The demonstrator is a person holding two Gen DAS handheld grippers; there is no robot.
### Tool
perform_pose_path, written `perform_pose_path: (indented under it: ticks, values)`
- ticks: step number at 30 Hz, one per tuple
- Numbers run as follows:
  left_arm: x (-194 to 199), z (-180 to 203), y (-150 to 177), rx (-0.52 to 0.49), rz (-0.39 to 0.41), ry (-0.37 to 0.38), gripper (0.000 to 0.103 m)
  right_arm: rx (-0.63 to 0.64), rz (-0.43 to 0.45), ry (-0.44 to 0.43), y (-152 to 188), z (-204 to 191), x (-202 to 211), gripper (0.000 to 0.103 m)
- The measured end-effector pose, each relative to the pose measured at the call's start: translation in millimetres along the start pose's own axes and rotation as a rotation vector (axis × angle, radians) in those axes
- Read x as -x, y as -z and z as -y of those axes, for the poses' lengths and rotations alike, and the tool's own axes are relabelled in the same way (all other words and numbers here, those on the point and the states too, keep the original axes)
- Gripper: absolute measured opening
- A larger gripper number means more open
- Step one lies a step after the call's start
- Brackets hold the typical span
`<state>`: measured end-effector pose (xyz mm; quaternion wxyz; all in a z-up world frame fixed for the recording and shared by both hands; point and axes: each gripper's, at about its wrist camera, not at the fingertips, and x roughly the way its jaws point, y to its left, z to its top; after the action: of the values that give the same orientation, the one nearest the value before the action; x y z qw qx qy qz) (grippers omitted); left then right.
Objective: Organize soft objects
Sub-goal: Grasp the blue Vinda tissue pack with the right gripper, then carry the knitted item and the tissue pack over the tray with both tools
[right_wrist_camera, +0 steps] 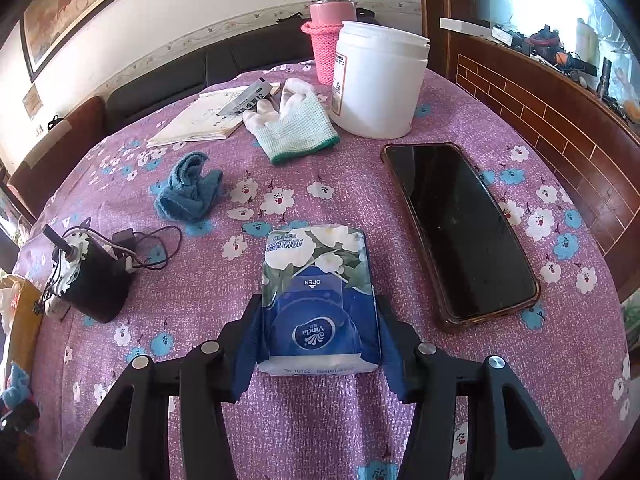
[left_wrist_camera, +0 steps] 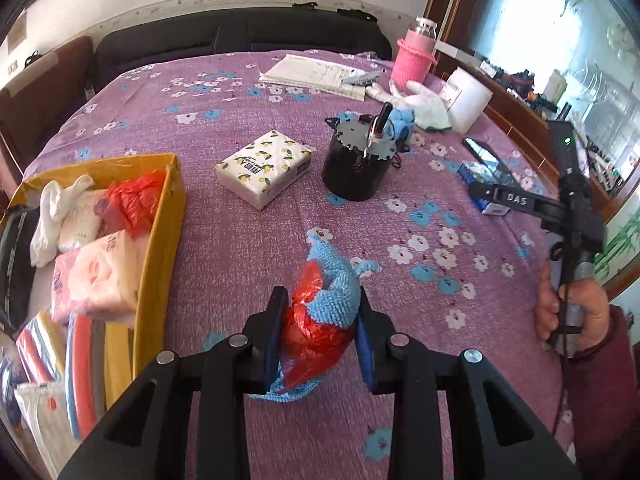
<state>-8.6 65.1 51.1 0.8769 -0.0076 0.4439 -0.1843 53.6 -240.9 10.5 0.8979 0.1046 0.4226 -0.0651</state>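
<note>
On the counter (right_wrist_camera: 460,380), spread with a purple flowered cloth, we hold a pair of tongs in each hand. Our left tongs (left_wrist_camera: 322,330) are clenched on a soft bundle, a blue chenille cloth (left_wrist_camera: 338,294) wrapped together with a red plastic bag (left_wrist_camera: 316,336); the pads press it from both sides, and whether it rests on the cloth or hangs just above it we cannot tell. To the left of that bundle stands the yellow cardboard box (left_wrist_camera: 162,248), already holding a white sock (left_wrist_camera: 52,216), another red bag (left_wrist_camera: 134,204) and pink tissue packs (left_wrist_camera: 96,276). Beyond the bundle lie a lemon-print tissue pack (left_wrist_camera: 264,168) and a black motor can (left_wrist_camera: 356,164), apart from each other. At the right edge of the left view, a hand (left_wrist_camera: 572,316) grips the handle of the other tool. Our right tongs (right_wrist_camera: 318,334) are closed around a blue Vinda tissue pack (right_wrist_camera: 320,304), the blue pads touching its two long sides while it lies flat on the cloth. Just right of the pack lies a dark phone (right_wrist_camera: 460,228) in a brown case. Farther back we see a crumpled teal cloth (right_wrist_camera: 188,192) to the left, a white knit glove with a green cuff (right_wrist_camera: 296,128), a white plastic tub (right_wrist_camera: 380,80) and a pink bottle in a knitted sleeve (right_wrist_camera: 330,32) behind it. A sheaf of papers (right_wrist_camera: 200,120) sits beside the glove.
</note>
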Motion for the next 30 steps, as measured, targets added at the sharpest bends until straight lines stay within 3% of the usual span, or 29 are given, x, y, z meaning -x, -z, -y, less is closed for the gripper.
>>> perform_pose_path:
  ticks: [7,14,21,26,30]
  values:
    - [50.7,-8.1,17.2,0.064,0.106,0.030,0.030,-0.010,0.040,0.003,6.1,-1.0,10.8,0.056]
    - [105.4,-42.1,38.3,0.136,0.200,-0.047,0.030,-0.028,0.051,0.004,8.8,0.3,15.6,0.056]
    - [133.1,-93.2,67.5,0.243,0.233,-0.110,0.030,-0.036,0.068,0.025,15.0,1.1,23.1,0.056]
    - [150.7,-123.6,86.0,0.308,0.262,-0.121,0.030,-0.006,0.142,0.072,22.2,-7.4,48.3,0.056]
    - [155.5,-144.5,93.7,0.337,0.257,-0.151,0.030,0.005,0.159,-0.007,34.7,-23.2,79.5,0.056]
